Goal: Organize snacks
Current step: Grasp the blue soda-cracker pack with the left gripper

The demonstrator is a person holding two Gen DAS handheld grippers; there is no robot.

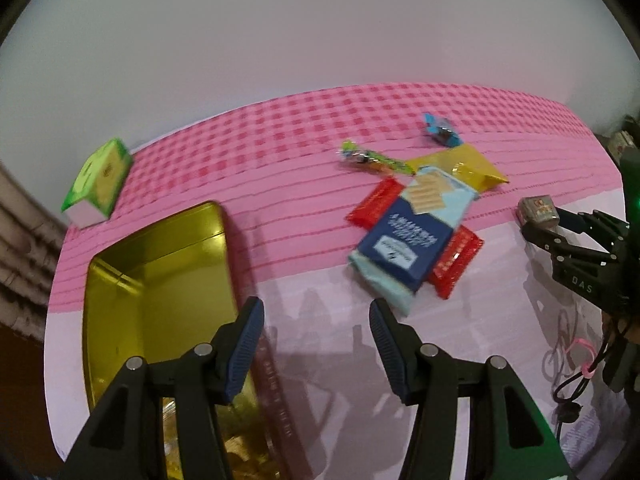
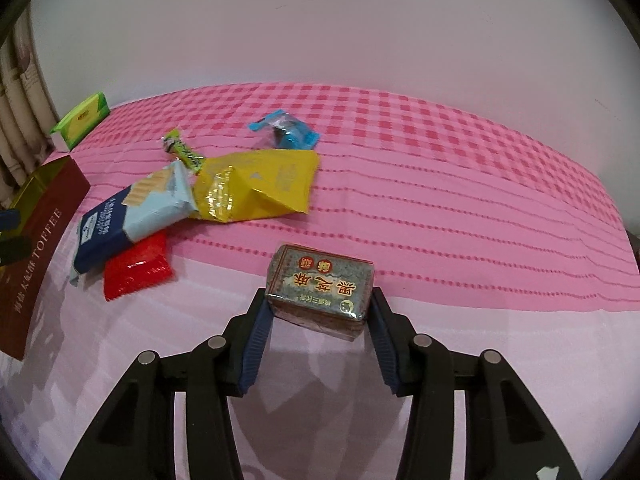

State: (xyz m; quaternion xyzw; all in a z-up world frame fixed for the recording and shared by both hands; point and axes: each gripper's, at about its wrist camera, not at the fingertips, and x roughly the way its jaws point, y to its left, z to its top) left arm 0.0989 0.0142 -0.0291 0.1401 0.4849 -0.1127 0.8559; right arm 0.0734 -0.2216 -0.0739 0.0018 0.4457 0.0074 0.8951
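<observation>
Right gripper (image 2: 318, 316): clamped on a brown snack block (image 2: 322, 290), held just above the tablecloth (image 2: 440, 200).
Left gripper (image 1: 316, 344): fingers apart, nothing between them, beside the open gold tin (image 1: 160, 280).
Snack pile: blue biscuit pack (image 2: 132, 216) lying over a red packet (image 2: 136, 270), touching a yellow bag (image 2: 264, 184).
Far snacks: blue candy (image 2: 286, 130), green candy (image 2: 182, 150).
Far left corner: green box (image 2: 82, 118).

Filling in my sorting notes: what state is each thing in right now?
toffee tin: open, lid off.
left gripper: open, holding nothing.
right gripper: shut on the brown snack block.
yellow packet: crumpled, flat on cloth.
blue biscuit pack: lying across a red packet.
</observation>
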